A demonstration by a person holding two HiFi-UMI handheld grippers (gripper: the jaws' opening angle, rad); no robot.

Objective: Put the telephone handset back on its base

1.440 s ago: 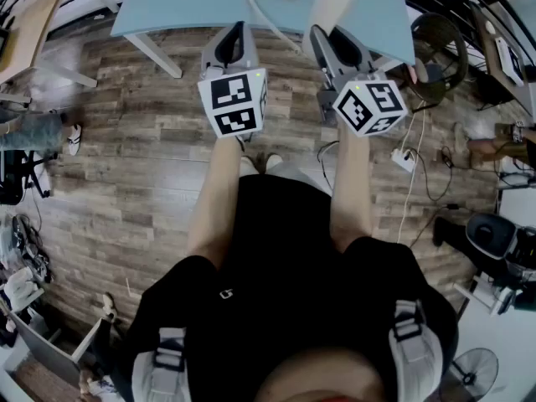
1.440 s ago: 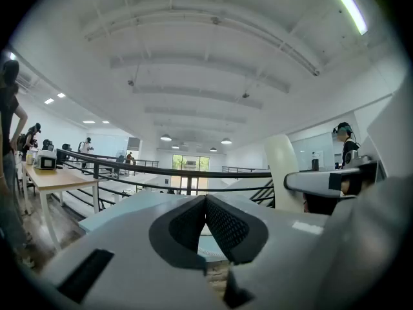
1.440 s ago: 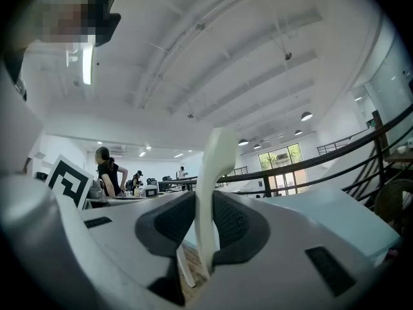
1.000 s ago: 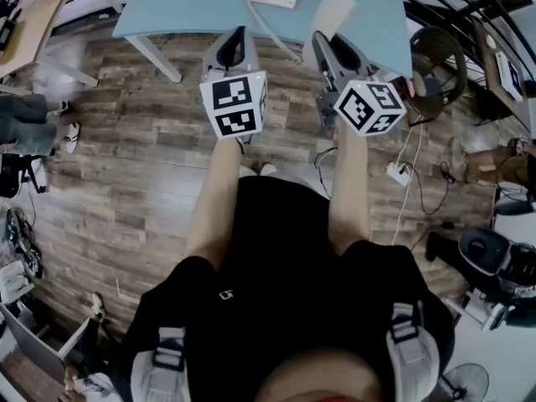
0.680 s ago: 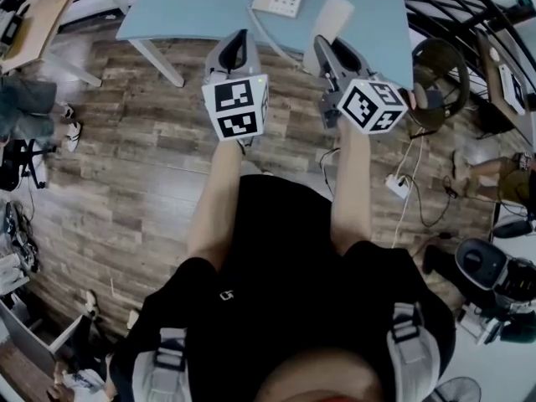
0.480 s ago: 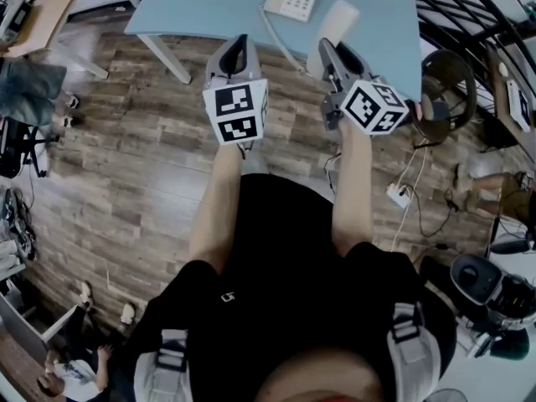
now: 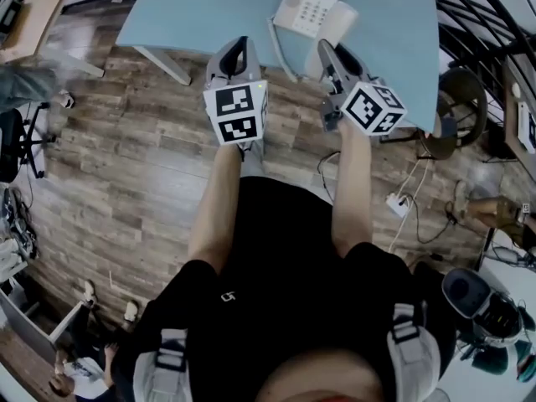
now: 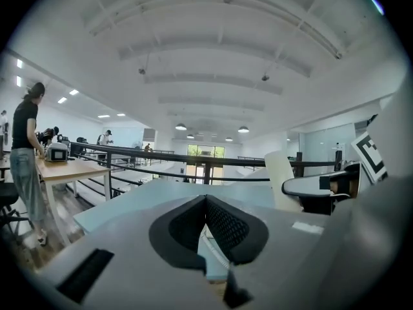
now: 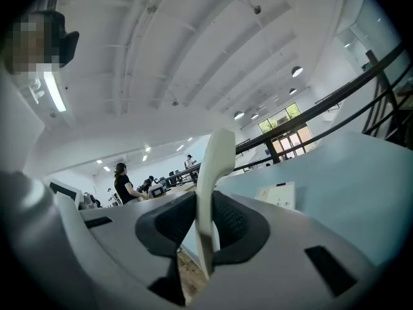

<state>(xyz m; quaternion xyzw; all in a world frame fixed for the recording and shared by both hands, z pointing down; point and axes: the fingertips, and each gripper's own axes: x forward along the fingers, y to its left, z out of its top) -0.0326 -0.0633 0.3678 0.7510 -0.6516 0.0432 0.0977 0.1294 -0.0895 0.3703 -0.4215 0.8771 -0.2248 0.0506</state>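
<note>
My right gripper [image 9: 205, 219] clamped on the handset [image 9: 217, 157], its lower end hidden between the jaws, my left gripper [image 8: 206, 200] closed, empty, base [image 7: 305, 7] on desk [image 7: 201, 7], right edge overlapped by handset.

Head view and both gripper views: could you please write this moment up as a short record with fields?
surface: blue table
telephone base: lies on the table, keypad up, cradle empty
handset: off the base, just to the base's right in the head view
right gripper: jaws closed on the handset
left gripper: jaws together, nothing held, over the table's near edge
cord: white, runs from the base towards the near edge
task state: handset not yet on the base
</note>
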